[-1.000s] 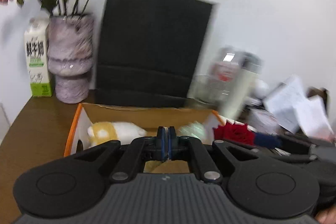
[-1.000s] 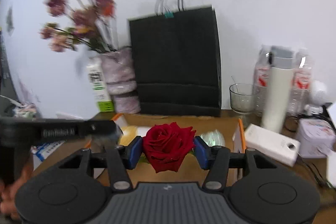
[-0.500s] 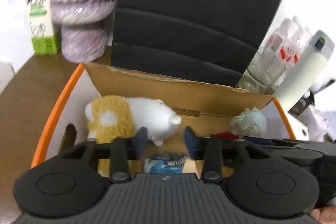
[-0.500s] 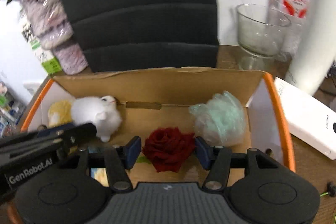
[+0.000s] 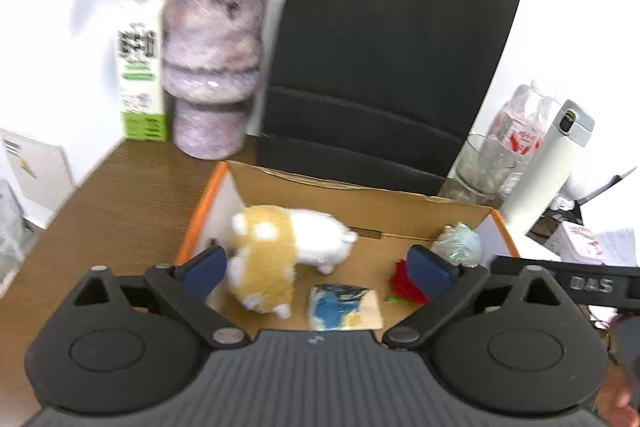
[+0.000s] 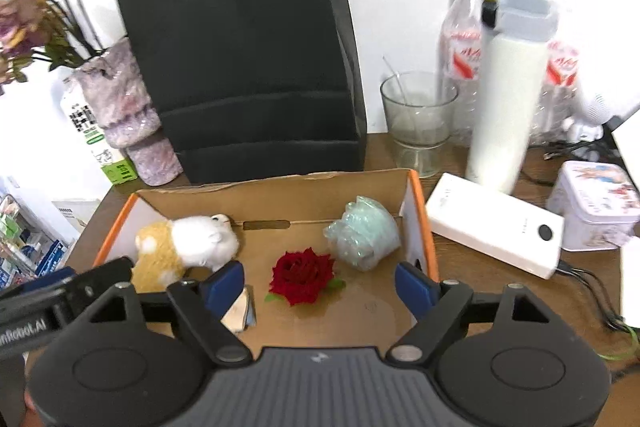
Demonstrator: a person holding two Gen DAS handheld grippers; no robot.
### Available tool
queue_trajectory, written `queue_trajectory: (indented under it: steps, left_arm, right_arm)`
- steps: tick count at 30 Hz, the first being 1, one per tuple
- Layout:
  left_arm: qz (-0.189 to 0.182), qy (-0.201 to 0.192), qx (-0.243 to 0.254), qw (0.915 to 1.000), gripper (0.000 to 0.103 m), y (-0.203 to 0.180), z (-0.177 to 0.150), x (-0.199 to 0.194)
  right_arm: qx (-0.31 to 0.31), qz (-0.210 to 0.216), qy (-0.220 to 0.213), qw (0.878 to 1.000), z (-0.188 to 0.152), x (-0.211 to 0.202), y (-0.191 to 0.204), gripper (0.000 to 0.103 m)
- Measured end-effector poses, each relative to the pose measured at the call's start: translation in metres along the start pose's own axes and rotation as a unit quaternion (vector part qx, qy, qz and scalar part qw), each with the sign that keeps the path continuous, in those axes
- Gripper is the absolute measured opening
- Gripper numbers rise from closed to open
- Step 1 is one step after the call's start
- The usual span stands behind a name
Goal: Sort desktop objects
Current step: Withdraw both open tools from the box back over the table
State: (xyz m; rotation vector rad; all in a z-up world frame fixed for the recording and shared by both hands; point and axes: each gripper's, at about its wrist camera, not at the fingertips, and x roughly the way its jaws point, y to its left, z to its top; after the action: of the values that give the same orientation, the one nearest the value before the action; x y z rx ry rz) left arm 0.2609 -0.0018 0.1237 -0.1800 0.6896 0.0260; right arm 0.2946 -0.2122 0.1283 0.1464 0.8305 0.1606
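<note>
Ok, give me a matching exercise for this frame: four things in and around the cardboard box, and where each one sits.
Things:
1. rose
2. plush toy
3. power bank
4. black paper bag

Places, as seen from the right wrist view:
A. on the desk, just outside the box's right wall
B. standing behind the box, against the wall
C. inside the box, at its left end
D. on the box floor, near the middle

Pairs: 1-D, 2-C, 3-A, 4-B
</note>
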Motion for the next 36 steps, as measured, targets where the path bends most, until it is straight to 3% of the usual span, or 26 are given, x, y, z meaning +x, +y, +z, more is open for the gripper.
queue_trajectory:
  steps: [2,12,20,25,31,36]
  left_arm:
    - [0.021,-0.001,0.009,0.9997,0.101,-0.001,-0.004,-0.011]
    - [0.048,-0.007,0.045,0.9978,0.103,0.010,-0.047,-0.069]
    - [0.031,-0.042,0.091,0.9945,0.103,0.026,-0.130,-0.126]
    - [0.003,-0.004,0.094,0.9955,0.103,0.042,-0.195,-0.135]
    - [0.026,-0.021,0.097,0.9947,0.103,0.049,-0.260,-0.170]
    - [0.066,-0.054,0.078,0.9932,0.103,0.057,-0.273,-0.195]
  right_arm:
    - [-0.002,-0.005,-0.008,1.000,-0.007,-0.016,0.005,0.085]
    - [-0.044,-0.012,-0.077,0.996,-0.062,-0.088,0.032,0.087]
    - [-0.078,0.004,-0.131,0.988,-0.158,-0.142,0.039,0.093]
    - [-0.095,0.005,-0.141,0.985,-0.237,-0.161,0.041,0.098]
    - [-0.092,0.013,-0.130,0.987,-0.313,-0.172,0.029,0.098]
    - [-0.089,0.017,-0.129,0.987,-0.346,-0.183,0.024,0.098]
